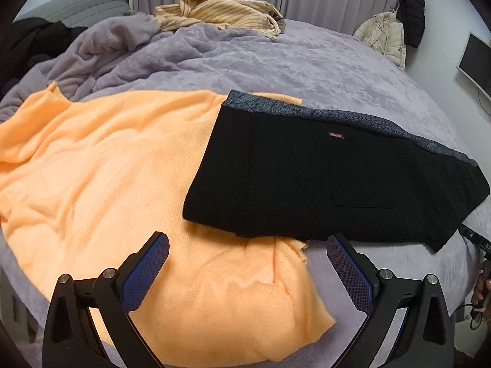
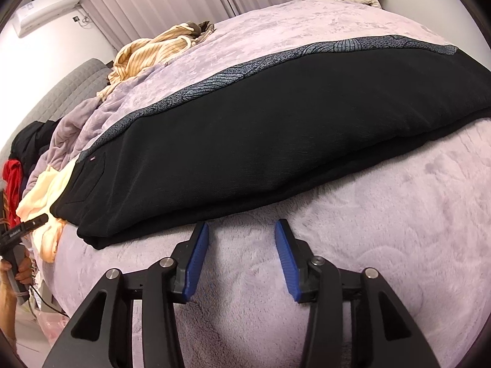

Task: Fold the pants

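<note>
Black pants point(image 1: 307, 178) with a grey patterned side stripe lie flat on the bed, folded lengthwise leg on leg, waist end resting on an orange cloth point(image 1: 107, 168). My left gripper point(image 1: 247, 245) is open and empty, hovering just in front of the waist end's near edge. In the right wrist view the pants point(image 2: 260, 138) stretch across the lilac bed from lower left to upper right. My right gripper point(image 2: 241, 230) is open and empty, just short of the pants' near edge at mid-length.
A lilac plush blanket point(image 2: 383, 230) covers the bed. A striped beige garment point(image 1: 214, 9) and dark clothes point(image 1: 33, 43) lie at the far side. Jackets point(image 1: 386, 33) hang on the wall. The other gripper shows at the right edge point(image 1: 478, 242).
</note>
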